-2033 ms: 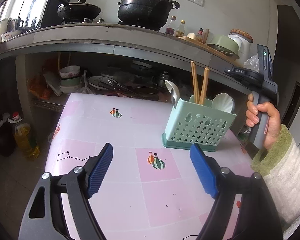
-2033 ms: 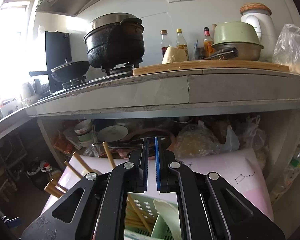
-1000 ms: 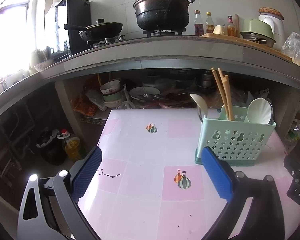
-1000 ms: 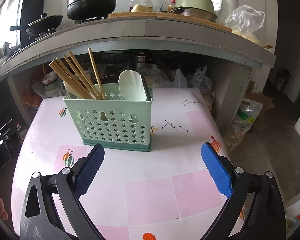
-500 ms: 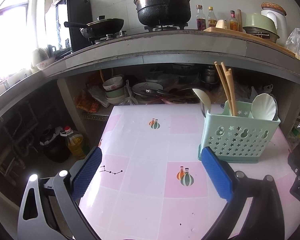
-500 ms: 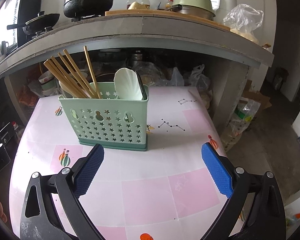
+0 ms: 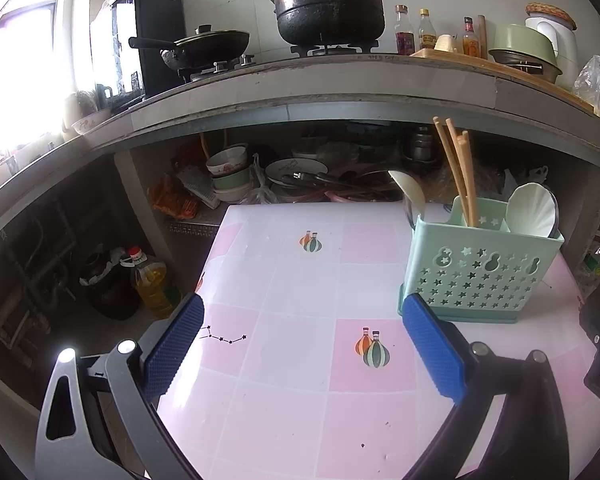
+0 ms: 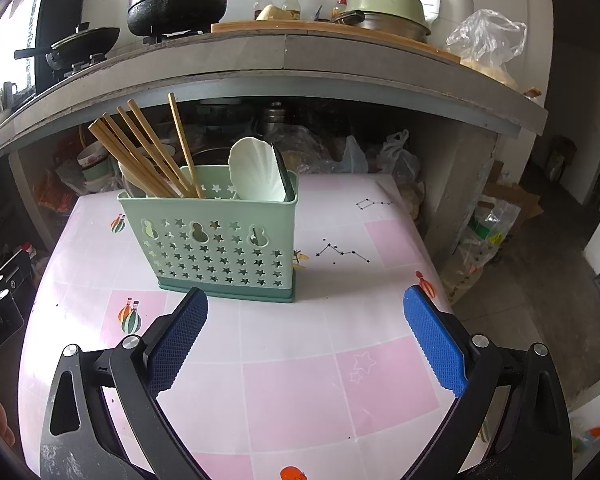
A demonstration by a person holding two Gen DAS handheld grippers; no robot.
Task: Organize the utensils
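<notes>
- The left gripper [image 7: 300, 344] hovers over the pink-and-white checked tablecloth [image 7: 300, 408], its blue-padded fingers [image 7: 174, 346] spread wide apart with nothing between them.
- The right gripper [image 8: 306, 338] likewise stands wide open and empty above the same tablecloth [image 8: 300, 392], blue pads facing each other across bare cloth.
- The mint-green utensil caddy [image 8: 216, 240], pierced with stars and gourd shapes, stands upright on the table, just beyond the right gripper's left finger; in the left wrist view the caddy [image 7: 480, 272] sits beyond the right-hand finger, near the table's far right corner.
- A bundle of wooden chopsticks [image 8: 148, 152] leans out of the caddy's left compartment, tips fanning up and to the left; from the left wrist view the chopsticks [image 7: 458, 168] rise nearly upright.
- A white scalloped spoon [image 8: 254, 172] stands bowl-up in the right compartment, with a dark-edged utensil just behind it, possibly a ladle or spatula, though too little shows to tell.
- Another pale spoon [image 7: 410, 192] pokes up at the caddy's far left end.
- On the stone counter [image 7: 300, 88] behind the table sit a large black pot [image 7: 328, 4] and a black wok [image 7: 208, 42].
</notes>
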